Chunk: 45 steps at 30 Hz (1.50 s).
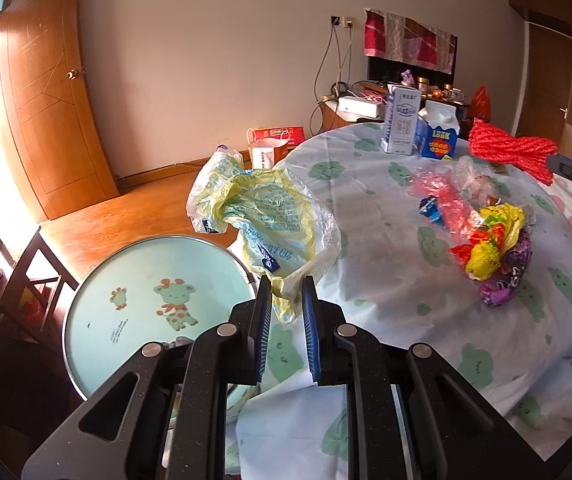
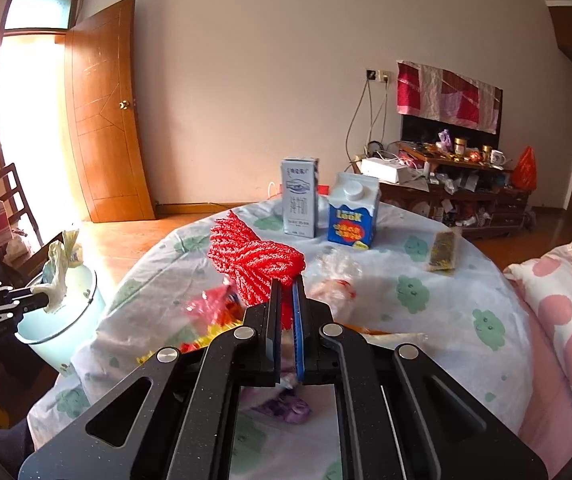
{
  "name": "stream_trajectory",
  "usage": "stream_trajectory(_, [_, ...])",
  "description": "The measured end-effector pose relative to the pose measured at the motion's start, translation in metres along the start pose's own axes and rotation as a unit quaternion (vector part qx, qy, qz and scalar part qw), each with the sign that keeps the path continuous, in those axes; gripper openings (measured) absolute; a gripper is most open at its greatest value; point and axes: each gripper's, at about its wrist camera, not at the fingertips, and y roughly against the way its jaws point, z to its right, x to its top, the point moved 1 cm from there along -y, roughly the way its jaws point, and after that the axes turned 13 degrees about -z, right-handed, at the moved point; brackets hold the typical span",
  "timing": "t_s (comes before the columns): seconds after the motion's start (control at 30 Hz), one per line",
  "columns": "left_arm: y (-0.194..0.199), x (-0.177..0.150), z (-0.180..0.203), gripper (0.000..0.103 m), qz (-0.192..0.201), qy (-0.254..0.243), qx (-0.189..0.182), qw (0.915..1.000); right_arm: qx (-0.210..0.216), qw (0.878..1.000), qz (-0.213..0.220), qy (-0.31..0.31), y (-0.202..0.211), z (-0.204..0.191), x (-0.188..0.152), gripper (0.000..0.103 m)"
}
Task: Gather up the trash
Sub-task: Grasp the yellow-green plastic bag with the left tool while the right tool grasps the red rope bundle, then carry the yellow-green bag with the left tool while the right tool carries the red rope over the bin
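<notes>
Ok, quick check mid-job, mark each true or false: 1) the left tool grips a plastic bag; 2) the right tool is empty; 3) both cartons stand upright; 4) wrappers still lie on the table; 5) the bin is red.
1) The left tool is shut on the yellow-white plastic bag: true.
2) False: the right tool is shut on the red mesh net.
3) The milk carton and blue carton stand upright: true.
4) Wrappers lie on the table: true.
5) False: the bin is pale green with a giraffe picture.
</notes>
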Motion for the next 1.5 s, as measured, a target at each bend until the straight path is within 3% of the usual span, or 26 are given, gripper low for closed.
stream_trajectory(0.53, [-0.001,-0.008,-0.039,0.015,-0.007,0.033,0.025,0.9991,0.044,0.998,-0.001,0.049,-0.038,-0.084,0.029,0.006])
stream_trajectory(1.5, [-0.006,-0.018,-0.096,0.015,-0.020,0.083,0.065,0.9942,0.094,0.988,-0.031,0.121,-0.093,-0.168,0.030,0.006])
